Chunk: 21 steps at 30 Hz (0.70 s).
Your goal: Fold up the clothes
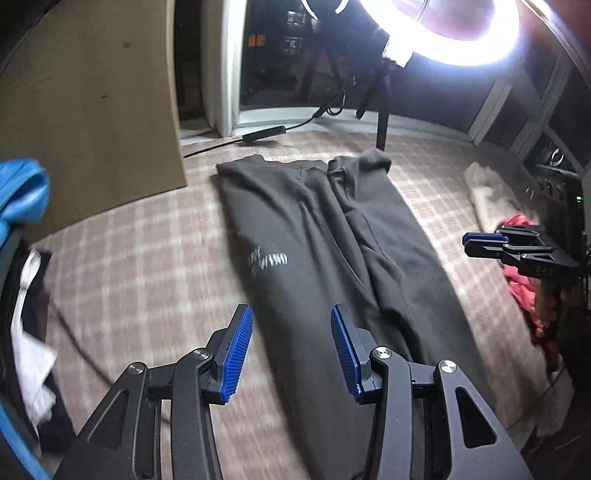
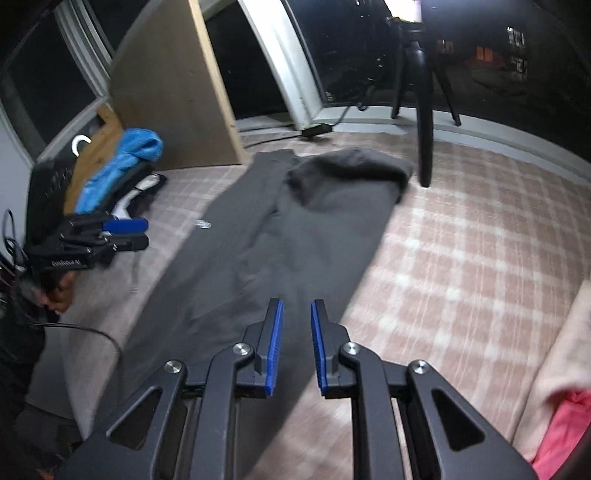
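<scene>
Dark grey trousers (image 1: 332,236) lie lengthwise on plaid bed cover (image 1: 140,266). Left claw (image 1: 291,350) wide open, empty; right claw (image 2: 296,343) narrowly parted, empty. Ring light (image 1: 443,33) only in left view; blue garment (image 2: 122,170) clearer in right. White print (image 1: 267,260) unreadable.

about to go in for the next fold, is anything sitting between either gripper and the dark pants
Nothing visible does. The left gripper and right gripper are both open and empty over the near end of the dark pants, which lie flat on the plaid blanket. The tripod leg stands beyond the far end.
</scene>
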Tool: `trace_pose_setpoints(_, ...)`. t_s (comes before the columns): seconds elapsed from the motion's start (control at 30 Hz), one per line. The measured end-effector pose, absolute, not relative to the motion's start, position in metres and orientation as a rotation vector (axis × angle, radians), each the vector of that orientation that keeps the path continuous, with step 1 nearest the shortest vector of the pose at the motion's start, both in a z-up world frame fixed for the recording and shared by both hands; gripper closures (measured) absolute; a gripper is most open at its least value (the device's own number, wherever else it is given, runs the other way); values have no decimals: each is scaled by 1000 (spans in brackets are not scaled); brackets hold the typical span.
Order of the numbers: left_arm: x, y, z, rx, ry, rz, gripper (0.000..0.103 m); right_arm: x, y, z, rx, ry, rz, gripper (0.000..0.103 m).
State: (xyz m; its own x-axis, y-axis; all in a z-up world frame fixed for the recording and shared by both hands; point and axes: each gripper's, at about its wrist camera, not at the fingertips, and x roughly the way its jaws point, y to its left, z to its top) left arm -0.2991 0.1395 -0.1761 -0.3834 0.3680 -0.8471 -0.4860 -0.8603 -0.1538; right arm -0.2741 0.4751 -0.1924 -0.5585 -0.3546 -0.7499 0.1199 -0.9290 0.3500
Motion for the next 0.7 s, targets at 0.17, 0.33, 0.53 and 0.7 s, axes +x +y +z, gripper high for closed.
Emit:
trace_pose_setpoints(0.17, -254, 105, -151, -1310, 113, 2282, 61, -228, 469, -165, 1278, -394, -2556, 87)
trace_pose_setpoints(0.33, -191, 56, -131, -1282, 96, 2324, 61, -166, 448, -140, 1269, -371, -2557, 87)
trace_pose_setpoints(0.53, -93, -7, -106, -1281, 105, 2385, 61, -74, 436, -97, 1222, -405, -2600, 87)
trace_pose_setpoints(0.7, -8, -31, -108, -1315, 129, 2372, 53, 1, 420, -68, 1202, -383, -2680, 79)
